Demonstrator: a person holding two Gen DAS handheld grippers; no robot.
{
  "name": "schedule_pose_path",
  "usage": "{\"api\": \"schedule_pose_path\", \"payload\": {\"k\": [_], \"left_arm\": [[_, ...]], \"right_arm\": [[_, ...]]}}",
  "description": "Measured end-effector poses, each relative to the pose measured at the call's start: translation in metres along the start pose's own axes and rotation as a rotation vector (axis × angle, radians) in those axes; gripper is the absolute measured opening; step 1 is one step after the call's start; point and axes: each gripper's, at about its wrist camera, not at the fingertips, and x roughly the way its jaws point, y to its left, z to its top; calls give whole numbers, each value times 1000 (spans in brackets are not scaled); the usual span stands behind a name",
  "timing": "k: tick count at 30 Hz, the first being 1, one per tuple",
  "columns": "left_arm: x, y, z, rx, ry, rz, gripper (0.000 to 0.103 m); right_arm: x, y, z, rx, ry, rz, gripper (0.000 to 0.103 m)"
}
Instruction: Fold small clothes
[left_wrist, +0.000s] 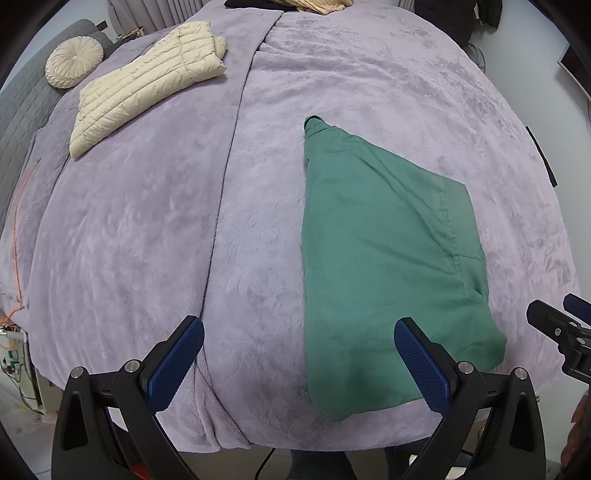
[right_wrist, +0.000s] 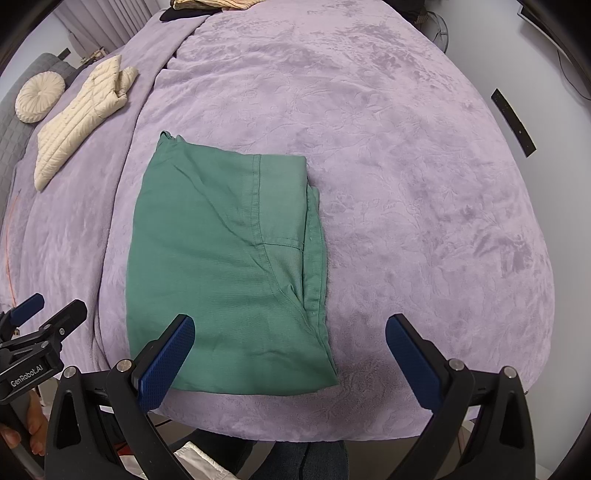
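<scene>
- Left wrist view, far left: a round cream cushion (left_wrist: 74, 63) sits at the upper left of the frame on a grey sofa back (left_wrist: 18, 110), and an orange cord (left_wrist: 16, 236) trails down the left edge of the bed.
- Just right of the cushion, a folded cream quilted jacket (left_wrist: 147, 83) lies on the lilac blanket (left_wrist: 129, 229) that covers the bed.
- Bottom of the frame: the left gripper (left_wrist: 299, 363) has its blue-padded fingers (left_wrist: 175, 363) spread wide, holding nothing; the right-hand finger overlaps the lower edge of the cloth in the picture, though contact cannot be told.
- Right of centre: the green garment (left_wrist: 376, 258), folded into a long panel, lies flat on the blanket with its narrow end pointing to the top of the frame.
- Lower right edge: part of the right gripper (left_wrist: 565, 332) shows beside the garment.
- Right wrist view, lower left edge: the left gripper (right_wrist: 33, 332) appears, with a hand (right_wrist: 26, 432) below it.
- Centre-left: the green garment (right_wrist: 221, 266) lies near the bed's front edge, a seam running down it.
- Bottom: the right gripper (right_wrist: 290, 363) is also spread wide and empty, one finger in front of the garment, the other over bare blanket (right_wrist: 424, 221).
- Right edge: a dark strip (right_wrist: 513, 123) shows against the wall.
</scene>
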Motion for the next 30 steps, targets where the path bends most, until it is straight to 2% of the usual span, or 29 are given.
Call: {"api": "schedule_pose_path", "payload": {"k": [30], "left_arm": [[0, 4, 1, 21, 1, 34, 103]], "right_arm": [[0, 2, 1, -1, 3, 1, 103]]}}
